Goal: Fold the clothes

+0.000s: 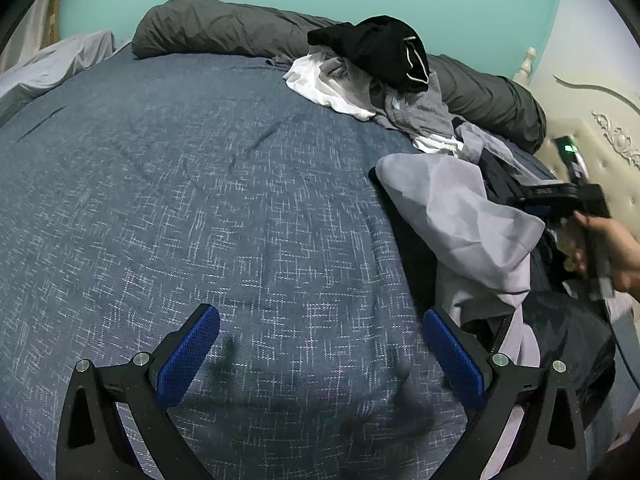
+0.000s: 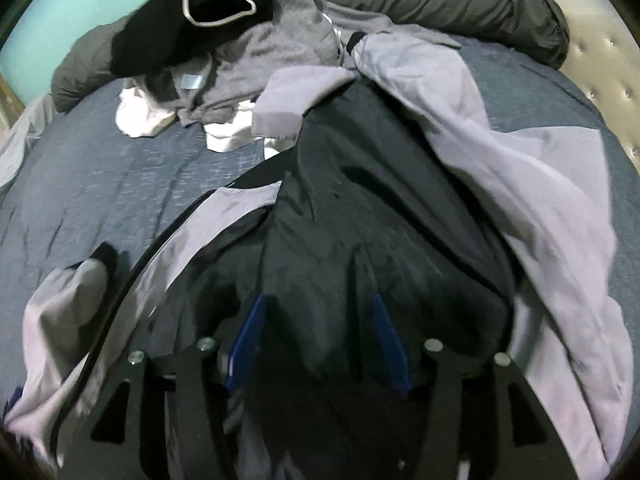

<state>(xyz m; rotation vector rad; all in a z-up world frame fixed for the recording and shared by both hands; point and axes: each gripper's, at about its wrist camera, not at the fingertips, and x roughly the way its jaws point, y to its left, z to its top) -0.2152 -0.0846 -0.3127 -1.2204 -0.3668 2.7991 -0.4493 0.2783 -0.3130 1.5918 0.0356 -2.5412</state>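
Lilac-and-black jacket crumpled, unfolded, at 3 o'clock on bed. Heap of clothes untouched at 1 o'clock. Left gripper jaws wide apart, empty. Right gripper jaws part-open astride jacket cloth, not clamped. No folding evident.

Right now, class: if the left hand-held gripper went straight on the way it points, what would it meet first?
Probably the blue woven bedspread: the open left hand-held gripper points down at bare cover, the grey-and-black jacket lying off to its right.
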